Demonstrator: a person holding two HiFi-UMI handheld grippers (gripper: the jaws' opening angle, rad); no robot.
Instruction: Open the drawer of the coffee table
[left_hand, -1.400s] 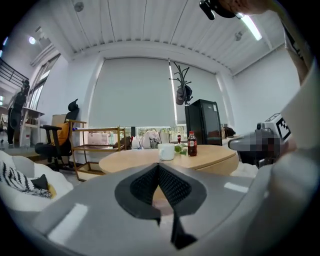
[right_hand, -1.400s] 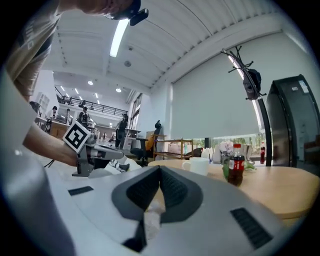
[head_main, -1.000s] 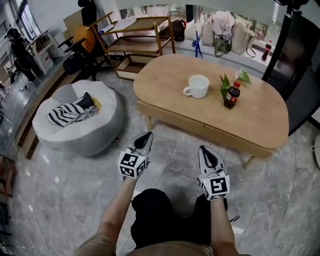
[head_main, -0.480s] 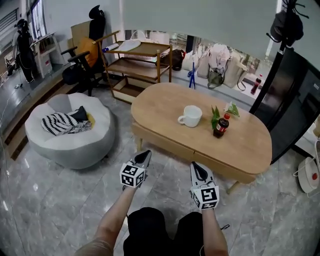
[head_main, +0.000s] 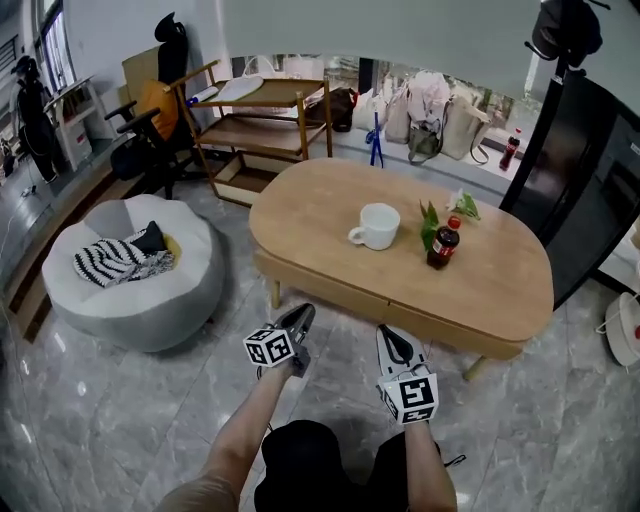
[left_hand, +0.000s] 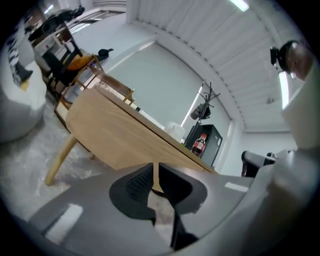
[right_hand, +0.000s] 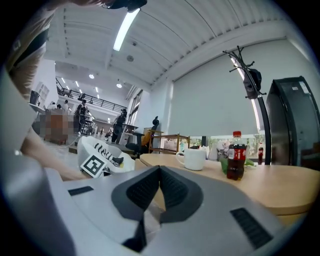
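The oval wooden coffee table (head_main: 320, 215) stands ahead of me, its drawer front (head_main: 330, 283) running along the near side under the top. My left gripper (head_main: 299, 322) is level, rolled to one side and short of that front, with its jaws shut on nothing. In the left gripper view, the left gripper (left_hand: 155, 172) points at the table's tilted side (left_hand: 115, 135). My right gripper (head_main: 390, 340) is beside it, also shut and empty. In the right gripper view, the right gripper (right_hand: 160, 176) looks along the table top (right_hand: 280, 187).
A white mug (head_main: 377, 226), a cola bottle (head_main: 442, 243) and a green sprig (head_main: 430, 220) stand on the table. A grey pouf (head_main: 130, 285) sits to the left. A wooden cart (head_main: 265, 125) and bags (head_main: 430, 120) stand behind, a black cabinet (head_main: 600, 180) to the right.
My left gripper has dropped lower, rolled over to one side and edged toward the table's near side. The right gripper has hardly shifted. Both stay shut.
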